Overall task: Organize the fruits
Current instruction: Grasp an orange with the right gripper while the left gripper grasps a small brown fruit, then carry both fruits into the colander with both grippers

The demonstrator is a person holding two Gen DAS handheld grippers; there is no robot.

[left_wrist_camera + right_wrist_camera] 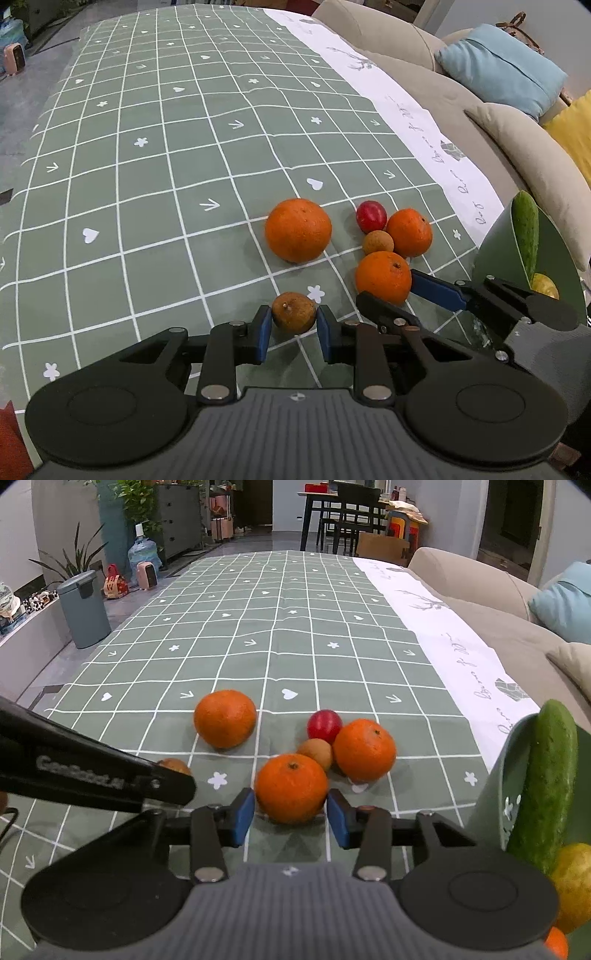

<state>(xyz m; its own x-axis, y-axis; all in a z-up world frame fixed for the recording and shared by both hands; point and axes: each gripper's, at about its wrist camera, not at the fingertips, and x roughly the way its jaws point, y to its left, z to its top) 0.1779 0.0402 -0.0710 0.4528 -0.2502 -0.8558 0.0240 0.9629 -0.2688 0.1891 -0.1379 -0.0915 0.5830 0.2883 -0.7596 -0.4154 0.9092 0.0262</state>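
Note:
On the green checked tablecloth (155, 206) lie several fruits. My left gripper (294, 332) is shut on a small brown fruit (293, 312), one blue pad against each side. In the right wrist view that fruit (173, 765) peeks out behind the left gripper's black arm (92, 779). My right gripper (291, 816) stands open around the nearest orange (291, 794), which rests on the cloth between the pad tips. From the left wrist view the right gripper (388, 291) flanks that orange (384, 277). Beyond lie a big orange (225, 718), another orange (364, 749), a red plum (324, 725) and a small tan fruit (316, 752).
A green bowl (517, 768) at the right holds a cucumber (550, 782), a yellow fruit (574, 882) and an orange (556, 945). A beige sofa (461, 110) with a blue cushion (502, 70) borders the table's right side. A grey bin (83, 609) stands on the floor to the left.

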